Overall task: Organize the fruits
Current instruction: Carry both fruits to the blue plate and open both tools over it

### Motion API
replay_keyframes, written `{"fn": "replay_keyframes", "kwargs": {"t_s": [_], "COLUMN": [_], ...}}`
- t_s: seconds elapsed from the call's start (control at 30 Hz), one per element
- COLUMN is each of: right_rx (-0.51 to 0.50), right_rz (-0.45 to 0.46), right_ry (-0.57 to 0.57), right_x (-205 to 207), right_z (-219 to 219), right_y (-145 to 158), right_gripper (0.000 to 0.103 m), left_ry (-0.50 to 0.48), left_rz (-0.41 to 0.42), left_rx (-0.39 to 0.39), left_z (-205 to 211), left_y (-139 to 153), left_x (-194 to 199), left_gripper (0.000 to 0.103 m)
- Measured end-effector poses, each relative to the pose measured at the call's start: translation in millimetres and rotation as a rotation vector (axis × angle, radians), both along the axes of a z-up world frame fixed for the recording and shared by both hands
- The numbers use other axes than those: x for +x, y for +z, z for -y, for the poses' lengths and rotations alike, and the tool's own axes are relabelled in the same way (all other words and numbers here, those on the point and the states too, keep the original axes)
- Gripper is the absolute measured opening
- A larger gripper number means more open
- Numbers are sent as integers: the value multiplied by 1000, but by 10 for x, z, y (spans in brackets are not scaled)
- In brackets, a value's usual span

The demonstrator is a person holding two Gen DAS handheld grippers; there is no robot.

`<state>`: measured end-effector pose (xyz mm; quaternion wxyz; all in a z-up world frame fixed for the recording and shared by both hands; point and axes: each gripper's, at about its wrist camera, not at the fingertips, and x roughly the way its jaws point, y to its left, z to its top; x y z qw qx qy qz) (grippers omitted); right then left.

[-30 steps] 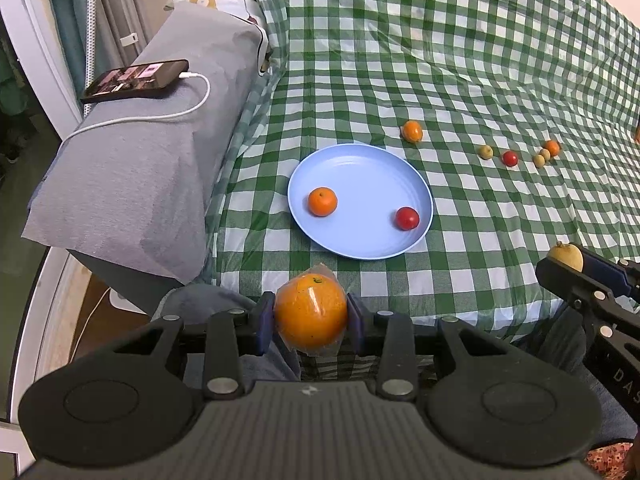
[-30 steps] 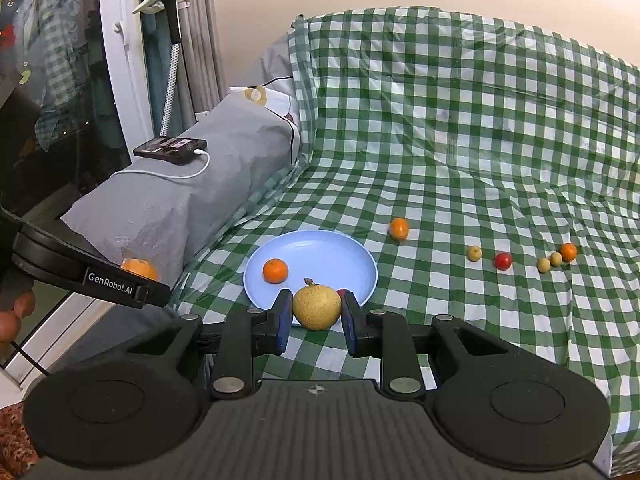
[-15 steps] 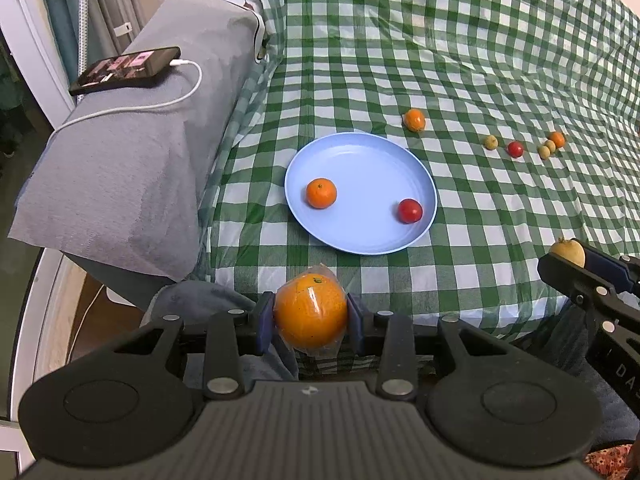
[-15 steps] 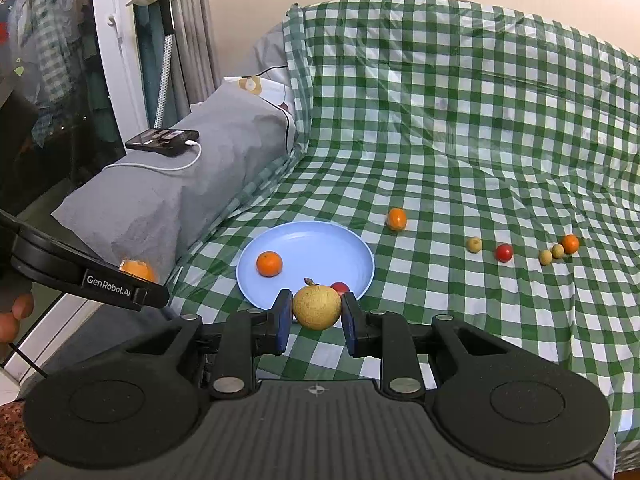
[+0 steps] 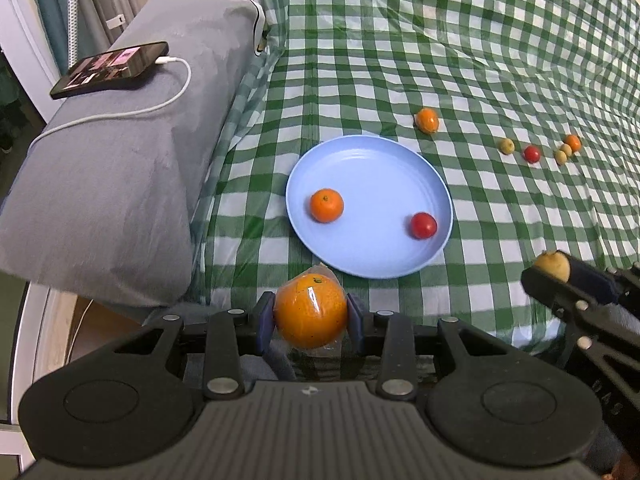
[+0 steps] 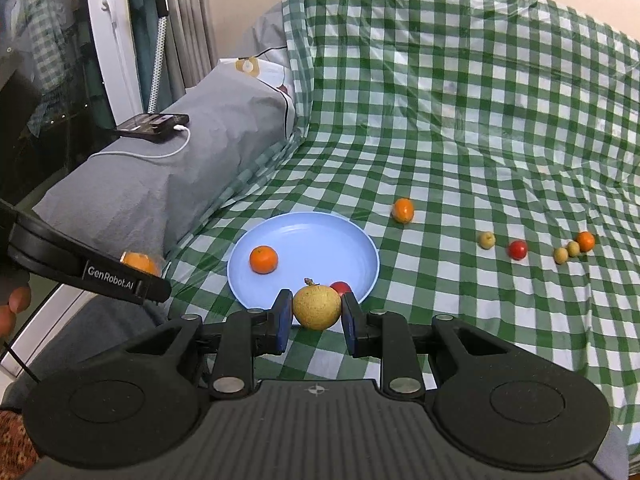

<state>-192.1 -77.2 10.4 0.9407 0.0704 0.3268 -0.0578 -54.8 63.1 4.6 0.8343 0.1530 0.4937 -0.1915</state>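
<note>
My left gripper (image 5: 311,314) is shut on a large orange (image 5: 311,312) wrapped in clear film, held over the bed's near edge just short of the blue plate (image 5: 372,160). On the plate lie a small mandarin (image 5: 327,205) and a red tomato (image 5: 423,225). My right gripper (image 6: 316,312) is shut on a yellow-brown pear (image 6: 317,306), in front of the plate's (image 6: 304,228) near rim, hiding part of the tomato (image 6: 341,287). A loose orange fruit (image 5: 427,120) lies beyond the plate, and several small yellow, red and orange fruits (image 5: 532,153) lie in a row to the right.
A green checked cloth (image 5: 460,60) covers the bed. A grey pillow (image 5: 120,152) at left carries a phone (image 5: 110,69) on a white charging cable. A window frame and curtains (image 6: 132,40) stand at far left. A person's fingertips (image 6: 12,308) show at the left edge.
Both grippers have moved forward toward the plate with their fruit still held. The plate and loose fruits now sit closer and larger in both views.
</note>
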Motion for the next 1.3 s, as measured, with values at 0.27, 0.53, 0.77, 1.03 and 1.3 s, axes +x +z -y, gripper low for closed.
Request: {"fn": "replay_keyframes", "kwargs": {"t_s": [0.27, 0.53, 0.77, 1.03, 1.3], "right_rx": [23, 25, 15, 10, 15], "right_rz": [-40, -84, -116, -143, -137], "right_ry": [-7, -5, 21, 39, 59], "right_x": [409, 789, 1104, 1349, 1504], "right_z": [183, 413, 515, 561, 575], "right_y": [-184, -456, -681, -848, -832], "right_gripper": [27, 27, 27, 27, 47], "left_ry": [-17, -61, -88, -96, -64], "left_rz": [-28, -60, -75, -67, 52], "left_rx": [19, 39, 60, 79, 44], "left_z": [219, 498, 697, 789, 716], "left_y": [-179, -485, -728, -901, -766], "left_x": [346, 656, 900, 1102, 1141], "left_gripper": [41, 41, 41, 41, 101]}}
